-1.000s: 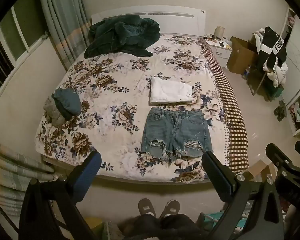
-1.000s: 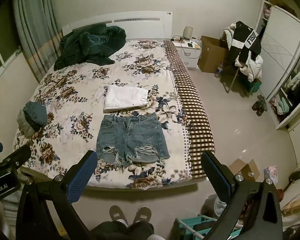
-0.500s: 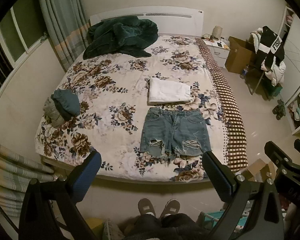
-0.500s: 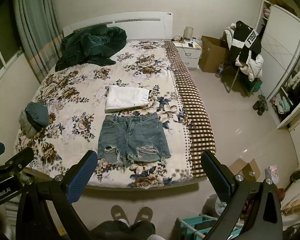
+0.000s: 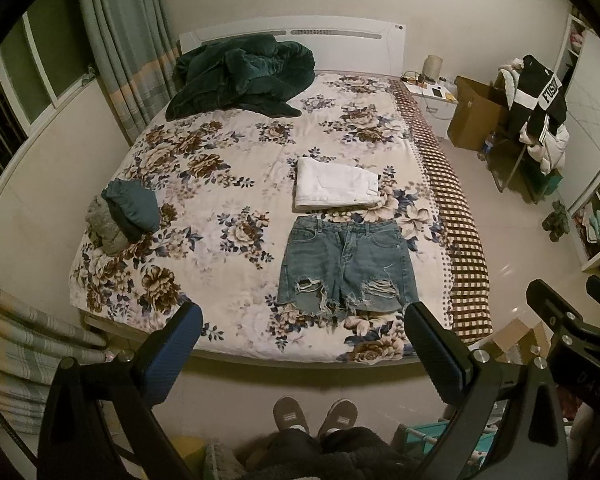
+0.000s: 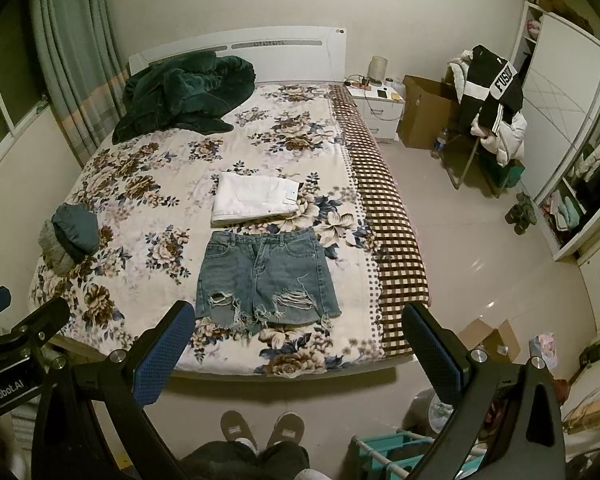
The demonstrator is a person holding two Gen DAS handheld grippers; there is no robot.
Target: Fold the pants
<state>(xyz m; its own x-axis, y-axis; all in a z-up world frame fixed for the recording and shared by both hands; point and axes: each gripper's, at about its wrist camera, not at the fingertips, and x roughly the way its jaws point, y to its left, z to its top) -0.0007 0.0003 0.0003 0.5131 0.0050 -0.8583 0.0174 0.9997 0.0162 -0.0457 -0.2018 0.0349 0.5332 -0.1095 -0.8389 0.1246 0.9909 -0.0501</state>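
Note:
Ripped blue denim shorts (image 5: pixel 346 266) lie flat and unfolded near the foot of the floral bed (image 5: pixel 204 216), waistband toward the headboard; they also show in the right wrist view (image 6: pixel 264 276). Folded white pants (image 5: pixel 334 184) lie just beyond them, also in the right wrist view (image 6: pixel 256 198). My left gripper (image 5: pixel 300 344) is open and empty, held well back from the bed's foot. My right gripper (image 6: pixel 298 344) is open and empty too, at the same distance.
A dark green blanket (image 5: pixel 240 76) is heaped by the headboard. A teal and grey rolled bundle (image 5: pixel 122 214) sits at the bed's left edge. A nightstand (image 6: pixel 380 108), a cardboard box (image 6: pixel 424 116) and a chair with clothes (image 6: pixel 492 108) stand right of the bed. My slippers (image 5: pixel 314 416) are on the floor.
Both views have shifted slightly; the bed sits a little lower and closer in frame. Nothing on the bed has moved and both grippers stay open.

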